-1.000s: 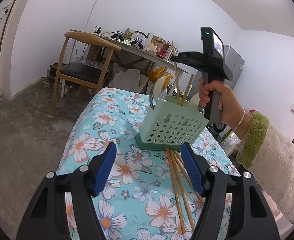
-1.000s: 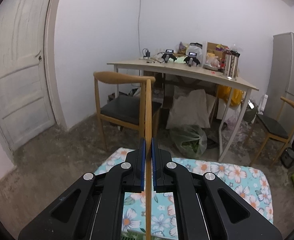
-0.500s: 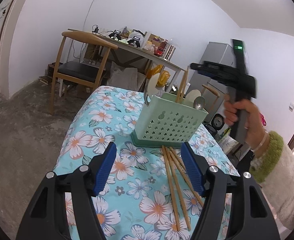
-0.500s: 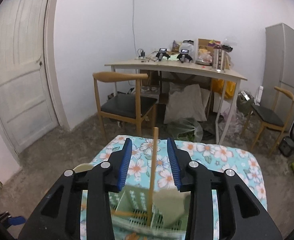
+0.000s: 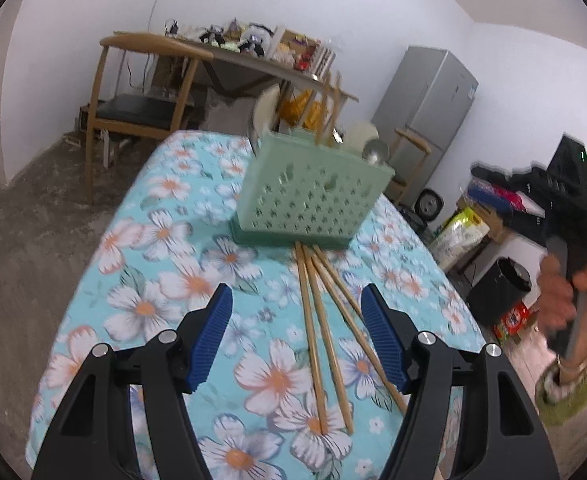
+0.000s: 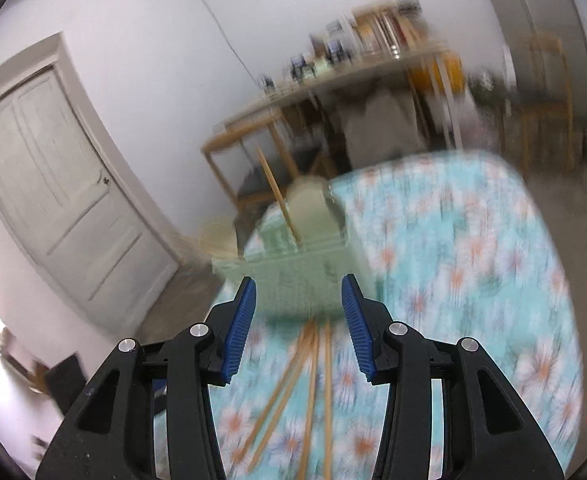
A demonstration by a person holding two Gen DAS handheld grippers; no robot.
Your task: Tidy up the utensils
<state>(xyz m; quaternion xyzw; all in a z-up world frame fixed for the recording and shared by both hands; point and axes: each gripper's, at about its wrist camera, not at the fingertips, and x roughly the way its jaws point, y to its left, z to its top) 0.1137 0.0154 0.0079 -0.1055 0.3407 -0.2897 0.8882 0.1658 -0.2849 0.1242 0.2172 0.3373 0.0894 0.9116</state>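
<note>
Left wrist view gives us the clearest look: our left gripper (image 5: pixel 295 334) hangs over the floral tablecloth (image 5: pixel 165 240) with its blue pads spread wide and nothing pinched between them. Loose wooden chopsticks (image 5: pixel 319 328) lie on the cloth, fanning out toward us from the foot of the green utensil caddy (image 5: pixel 313 200), which stands at twelve o'clock from the jaws. Their far tips touch or nearly touch the caddy's base; the rightmost one runs under the right pad. Inside the caddy we see upright chopsticks (image 5: pixel 327 108), a pale ladle or spoon, and a metal spoon bowl (image 5: pixel 375 150). At three o'clock, well apart from the table, a hand (image 5: pixel 565 300) with a green cuff grips the handle of our right gripper.

The right wrist view is badly blurred. There our right gripper (image 6: pixel 298 326) has its jaws opening, with nothing between the pads. The caddy (image 6: pixel 293 276) sits just past the fingertips at twelve o'clock, one chopstick (image 6: pixel 279 196) leaning out of it toward eleven, and the loose chopsticks (image 6: pixel 313 380) spread on the cloth below the jaws at six.
</note>
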